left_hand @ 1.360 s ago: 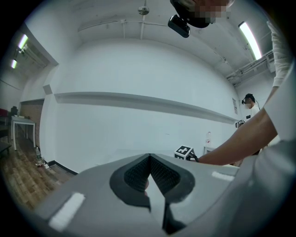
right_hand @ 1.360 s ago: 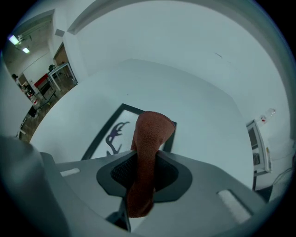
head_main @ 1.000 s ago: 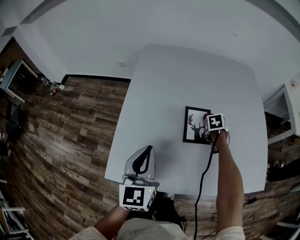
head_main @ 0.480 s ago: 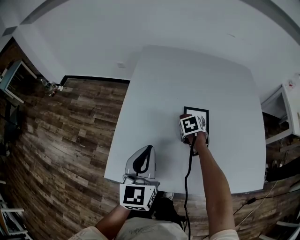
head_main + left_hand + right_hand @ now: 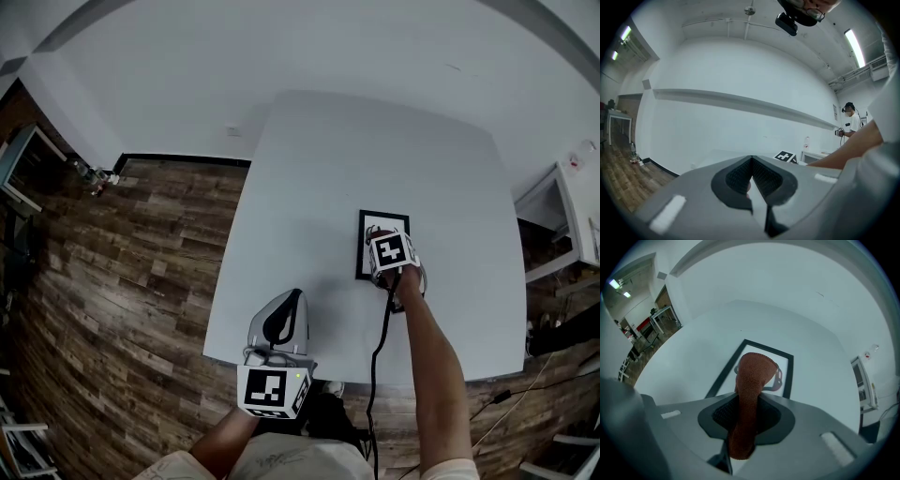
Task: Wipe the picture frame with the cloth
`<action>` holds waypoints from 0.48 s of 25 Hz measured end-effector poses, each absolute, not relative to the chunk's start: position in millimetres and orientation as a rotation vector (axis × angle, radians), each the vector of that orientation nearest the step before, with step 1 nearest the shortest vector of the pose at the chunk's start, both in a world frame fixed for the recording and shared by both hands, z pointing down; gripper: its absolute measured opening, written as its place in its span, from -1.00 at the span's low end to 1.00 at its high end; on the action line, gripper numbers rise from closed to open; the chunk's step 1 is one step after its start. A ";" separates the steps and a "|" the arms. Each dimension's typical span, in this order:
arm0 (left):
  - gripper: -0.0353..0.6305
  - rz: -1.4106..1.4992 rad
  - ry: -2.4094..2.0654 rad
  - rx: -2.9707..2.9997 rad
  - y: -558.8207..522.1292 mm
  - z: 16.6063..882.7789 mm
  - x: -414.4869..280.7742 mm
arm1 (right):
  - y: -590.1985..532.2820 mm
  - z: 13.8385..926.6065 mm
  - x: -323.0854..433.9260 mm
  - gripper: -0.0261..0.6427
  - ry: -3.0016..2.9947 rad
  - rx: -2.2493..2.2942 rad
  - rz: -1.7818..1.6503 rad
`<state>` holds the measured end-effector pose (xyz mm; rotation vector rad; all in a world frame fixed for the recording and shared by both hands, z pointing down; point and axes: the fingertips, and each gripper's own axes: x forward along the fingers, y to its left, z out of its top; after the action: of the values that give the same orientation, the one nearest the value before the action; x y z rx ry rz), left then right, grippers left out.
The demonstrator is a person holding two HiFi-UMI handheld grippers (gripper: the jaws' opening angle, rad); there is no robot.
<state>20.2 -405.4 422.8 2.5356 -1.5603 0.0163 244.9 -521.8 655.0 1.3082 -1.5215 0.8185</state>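
A black-edged picture frame (image 5: pixel 381 225) with a deer print lies flat on the white table (image 5: pixel 309 178), right of centre. My right gripper (image 5: pixel 388 249) sits over the frame's lower half, and its marker cube hides the jaws in the head view. In the right gripper view this gripper (image 5: pixel 748 405) is shut on a rust-brown cloth (image 5: pixel 753 376), whose free end rests on the picture frame (image 5: pixel 784 369). My left gripper (image 5: pixel 296 298) hovers near the table's front edge, away from the frame, pointing away from me. Seen from its own camera, the left gripper (image 5: pixel 752 174) is shut and holds nothing.
A black cable (image 5: pixel 380 347) runs from the right gripper back along the arm. Wooden floor (image 5: pixel 122 272) lies left of the table, and white furniture (image 5: pixel 562 220) stands at its right. A person (image 5: pixel 851 123) stands far off in the left gripper view.
My right gripper has dragged the cloth leftward from the frame's right edge across the picture, and now sits over its middle. The left gripper has stayed put.
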 end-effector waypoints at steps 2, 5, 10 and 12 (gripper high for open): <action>-0.89 0.016 -1.548 2.542 -405.7 421.3 25.4 | -513.4 657.0 268.9 -0.60 -1.482 1.333 0.836; -0.89 0.020 -1.533 2.542 -405.6 417.2 31.1 | -499.9 659.7 306.7 -0.60 -1.418 1.379 0.859; -0.89 0.021 -1.515 2.567 -404.3 421.0 37.4 | -490.8 659.4 328.6 -0.59 -1.391 1.441 0.929; -0.89 0.022 -1.518 2.566 -404.0 419.9 37.1 | -492.6 658.2 323.1 -0.60 -1.394 1.433 0.907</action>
<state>37.1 -404.0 419.9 2.5662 -1.5182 0.0224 323.1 -492.6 658.2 1.4327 -1.3941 0.9068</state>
